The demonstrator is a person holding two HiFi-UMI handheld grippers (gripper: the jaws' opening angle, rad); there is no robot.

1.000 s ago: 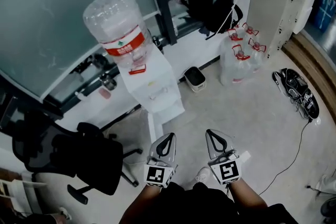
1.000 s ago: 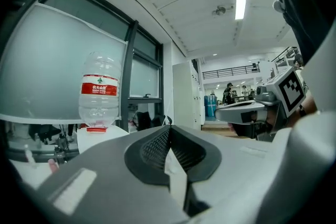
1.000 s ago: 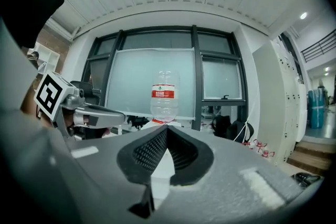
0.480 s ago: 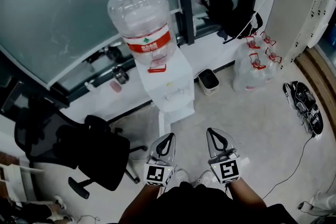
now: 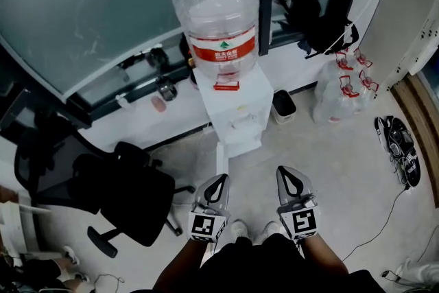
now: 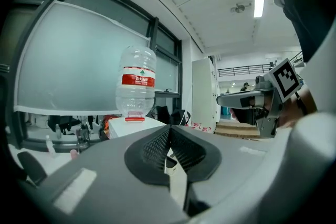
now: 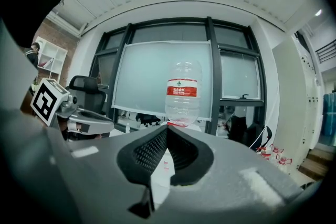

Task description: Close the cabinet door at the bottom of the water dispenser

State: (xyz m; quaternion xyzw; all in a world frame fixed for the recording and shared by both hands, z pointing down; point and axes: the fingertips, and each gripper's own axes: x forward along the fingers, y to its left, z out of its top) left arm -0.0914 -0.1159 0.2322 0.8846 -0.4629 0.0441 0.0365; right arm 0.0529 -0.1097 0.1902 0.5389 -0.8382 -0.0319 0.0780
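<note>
Beyond left tongs (image 5: 223, 178) and right tongs (image 5: 284, 171) (both clenched, empty): cabinet door (image 5: 221, 160), open, untouched.

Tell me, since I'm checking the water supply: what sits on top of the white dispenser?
A clear, red-labelled water bottle stands inverted on the dispenser; its mouth is hidden inside the top.

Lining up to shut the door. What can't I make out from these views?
- Door: head view shows only its top edge from above; face and handle unseen.
- Cabinet inside: head view, hidden beneath the dispenser.
- Dispenser's lower half: hidden behind the left tool and right tool in their own views.
</note>
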